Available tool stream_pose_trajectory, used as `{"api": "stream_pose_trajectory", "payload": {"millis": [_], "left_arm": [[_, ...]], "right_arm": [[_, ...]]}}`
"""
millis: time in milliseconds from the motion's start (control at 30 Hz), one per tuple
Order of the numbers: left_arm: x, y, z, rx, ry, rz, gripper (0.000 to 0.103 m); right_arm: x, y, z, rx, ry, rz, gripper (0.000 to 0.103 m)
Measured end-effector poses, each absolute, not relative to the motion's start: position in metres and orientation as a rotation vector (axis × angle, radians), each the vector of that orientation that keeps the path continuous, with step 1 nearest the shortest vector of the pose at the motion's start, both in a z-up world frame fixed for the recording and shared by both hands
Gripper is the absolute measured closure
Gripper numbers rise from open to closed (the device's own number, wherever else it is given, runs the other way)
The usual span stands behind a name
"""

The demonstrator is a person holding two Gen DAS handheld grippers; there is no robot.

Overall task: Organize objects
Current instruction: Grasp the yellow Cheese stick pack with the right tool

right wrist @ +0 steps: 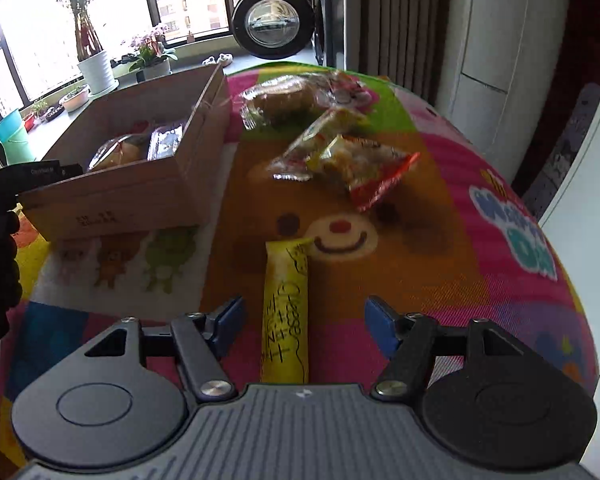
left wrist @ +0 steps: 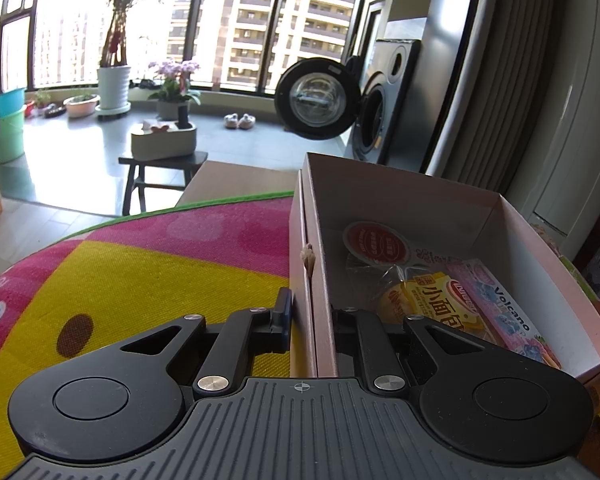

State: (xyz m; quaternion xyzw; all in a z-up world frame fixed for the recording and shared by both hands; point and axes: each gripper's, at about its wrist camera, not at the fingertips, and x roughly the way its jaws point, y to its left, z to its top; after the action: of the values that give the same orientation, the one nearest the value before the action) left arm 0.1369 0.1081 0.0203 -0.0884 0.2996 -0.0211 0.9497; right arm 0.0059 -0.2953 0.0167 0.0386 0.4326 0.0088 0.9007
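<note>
Clamped across the near wall of the cardboard box (left wrist: 324, 312), my left gripper (left wrist: 312, 320) steadies it; inside I read "Volcano" on a pink packet (left wrist: 500, 312). My right gripper (right wrist: 304, 328) gapes wide over the yellow stick pack (right wrist: 286, 312), gripping nothing. Loose snack bags (right wrist: 332, 148) wait on the mat beyond, so I judge the job partly done.

One box, several snack packets.
Four packets (left wrist: 440, 280) in the box (left wrist: 420, 196) by the left tongs; one yellow stick (right wrist: 286, 308) between the right tongs' fingers, three packets (right wrist: 340, 160) ahead.
</note>
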Motion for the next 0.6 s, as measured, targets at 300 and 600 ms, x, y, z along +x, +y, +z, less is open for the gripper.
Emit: {"api": "stream_pose_trajectory", "payload": {"millis": [300,600], "left_arm": [[0.136,0.104,0.021,-0.167,0.607,-0.039,0.089],[0.135,0.104,0.021,-0.167,0.607,-0.039,0.089]], "right_arm": [[0.000,-0.269,-0.004,0.017,0.825,0.027,0.000],[0.004,-0.268,-0.003,0.003,0.854,0.037,0.000]]}}
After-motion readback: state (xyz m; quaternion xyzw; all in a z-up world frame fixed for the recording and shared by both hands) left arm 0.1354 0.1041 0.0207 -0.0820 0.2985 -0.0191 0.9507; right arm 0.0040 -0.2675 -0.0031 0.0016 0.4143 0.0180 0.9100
